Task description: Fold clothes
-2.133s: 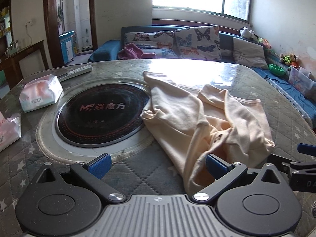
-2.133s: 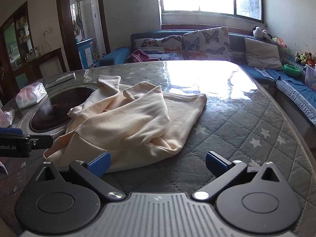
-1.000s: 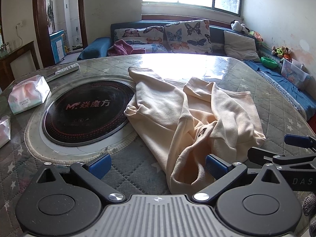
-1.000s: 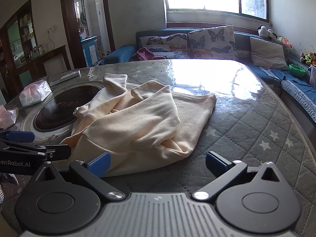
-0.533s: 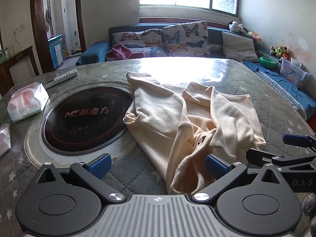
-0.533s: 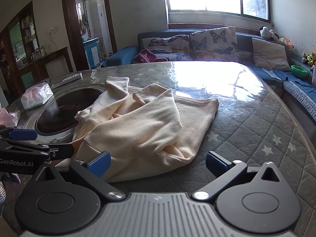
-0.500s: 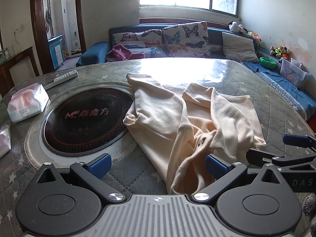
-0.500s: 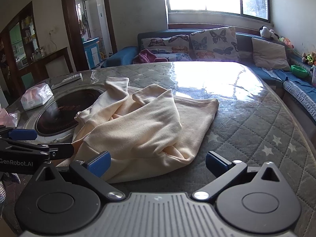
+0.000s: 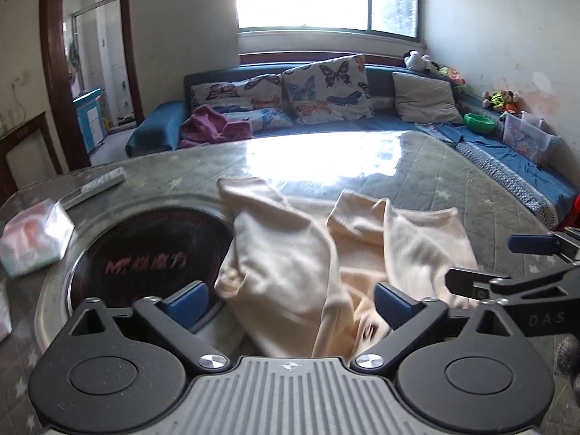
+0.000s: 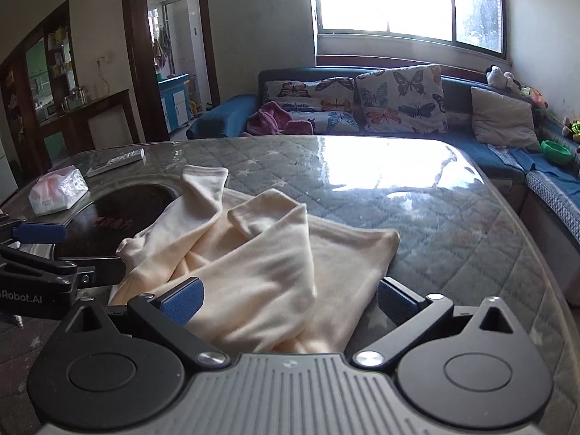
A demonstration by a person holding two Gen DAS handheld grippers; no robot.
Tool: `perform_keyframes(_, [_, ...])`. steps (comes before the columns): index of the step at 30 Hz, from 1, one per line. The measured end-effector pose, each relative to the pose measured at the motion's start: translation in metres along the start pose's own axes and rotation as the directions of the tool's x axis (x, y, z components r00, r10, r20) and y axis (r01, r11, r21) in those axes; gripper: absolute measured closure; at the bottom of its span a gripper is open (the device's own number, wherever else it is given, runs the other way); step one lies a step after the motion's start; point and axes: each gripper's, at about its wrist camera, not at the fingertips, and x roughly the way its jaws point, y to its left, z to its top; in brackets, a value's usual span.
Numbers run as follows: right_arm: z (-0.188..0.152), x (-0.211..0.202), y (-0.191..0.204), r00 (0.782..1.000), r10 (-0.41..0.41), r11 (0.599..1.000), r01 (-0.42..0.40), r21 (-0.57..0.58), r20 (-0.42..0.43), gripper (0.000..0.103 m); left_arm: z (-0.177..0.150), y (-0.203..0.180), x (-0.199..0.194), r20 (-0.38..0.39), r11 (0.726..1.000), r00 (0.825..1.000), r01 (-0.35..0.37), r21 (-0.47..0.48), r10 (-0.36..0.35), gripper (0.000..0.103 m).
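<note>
Black tongs [image 9: 290, 299], blue pads [image 9: 186, 299], ribbed grey housing, silver screws

Both fisheye cameras rode low on their claws, looking forward and slightly down across the round quilt-patterned grey desk [image 9: 453, 166] toward the window wall. The left view sat close over the crumpled cream garment [image 9: 290, 261] beside the black round cooktop [image 9: 152, 253]. The right view [image 10: 261, 253] faced likewise from further right; both shared garment, cooktop and blue sofa [image 10: 471, 145].
</note>
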Motion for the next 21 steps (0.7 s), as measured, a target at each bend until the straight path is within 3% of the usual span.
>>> perform_keyframes(6, [0.023, 0.031, -0.013, 1.000, 0.014, 1.000, -0.014, -0.016, -0.016, 0.011, 0.019, -0.001, 0.031, -0.035, 0.999, 0.999, 0.039, 0.028, -0.038, 0.028])
perform_keyframes(11, [0.039, 0.059, -0.028, 0.997, 0.056, 0.998, -0.054, 0.041, -0.047, 0.023, 0.029, -0.008, 0.058, -0.074, 0.995, 0.993, 0.092, 0.042, -0.089, 0.031])
perform_keyframes(17, [0.056, 0.099, -0.032, 0.990, 0.115, 0.992, -0.110, 0.061, -0.085, 0.040, 0.036, -0.016, 0.090, -0.117, 0.991, 0.989, 0.100, 0.084, -0.089, 0.033])
perform_keyframes(19, [0.057, 0.110, -0.034, 0.984, 0.143, 0.987, -0.134, 0.089, -0.105, 0.049, 0.034, -0.015, 0.100, -0.145, 0.992, 0.986, 0.090, 0.089, -0.077, 0.043])
perform_keyframes(21, [0.058, 0.121, -0.036, 0.979, 0.166, 0.982, -0.153, 0.113, -0.121, 0.053, 0.031, -0.010, 0.105, -0.169, 0.993, 0.982, 0.099, 0.065, -0.087, 0.065])
